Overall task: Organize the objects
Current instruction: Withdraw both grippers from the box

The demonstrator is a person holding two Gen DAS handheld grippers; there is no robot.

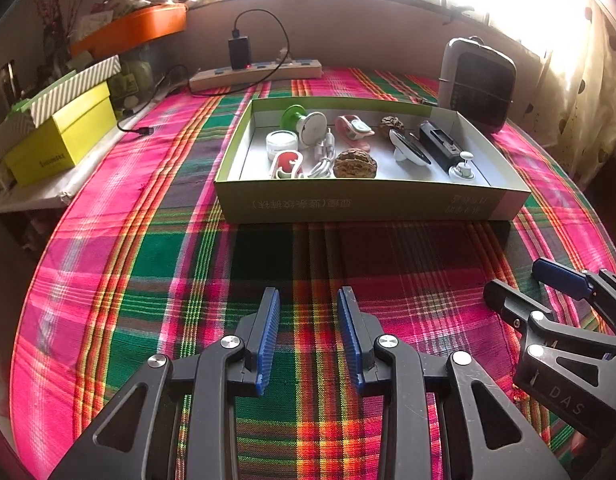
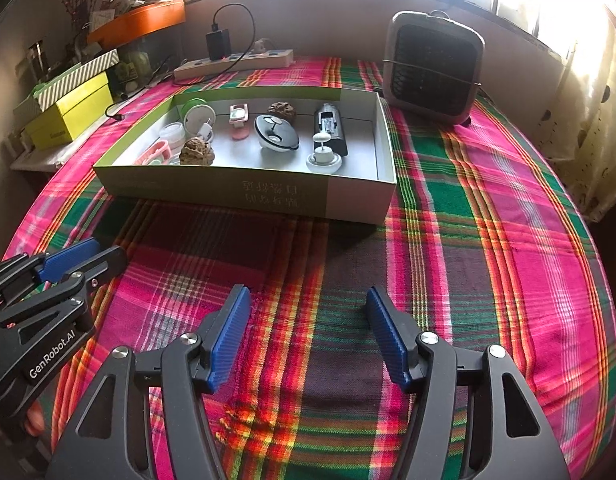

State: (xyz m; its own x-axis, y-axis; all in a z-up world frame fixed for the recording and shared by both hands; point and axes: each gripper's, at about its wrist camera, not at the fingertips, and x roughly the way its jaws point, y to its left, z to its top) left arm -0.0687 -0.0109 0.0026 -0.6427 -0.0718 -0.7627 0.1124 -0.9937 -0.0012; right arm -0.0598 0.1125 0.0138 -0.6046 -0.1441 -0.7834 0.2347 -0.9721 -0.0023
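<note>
A table under a plaid cloth (image 1: 155, 264) of pink, green and orange fills both views, sunlit except for a shaded band along the near side. Bright windows run behind a low wall at the far edge. A power strip (image 1: 255, 73) with a black charger plugged in lies along that far edge, and a small heater (image 2: 434, 66) stands at the far right corner. Off the left edge, a side shelf carries a yellow box (image 1: 63, 140) with a striped box on top, and an orange tray (image 1: 131, 30) sits higher up behind them.

The tray (image 1: 372, 202), a shallow green-and-white cardboard box, rests on the far half of the cloth, its long axis running left to right, roughly parallel to the near edge, open side up. Inside lie two walnuts (image 1: 354, 164), a white jar (image 1: 281, 142), a green-and-white reel (image 1: 303, 122), a white cable, a black bar (image 2: 330, 128) and other small items.

The left gripper (image 1: 309, 300) hovers over the near, shaded cloth, its blue pads apart with nothing between them. The right gripper (image 2: 308, 300) hovers just beside it, jaws spread wider, also empty.
</note>
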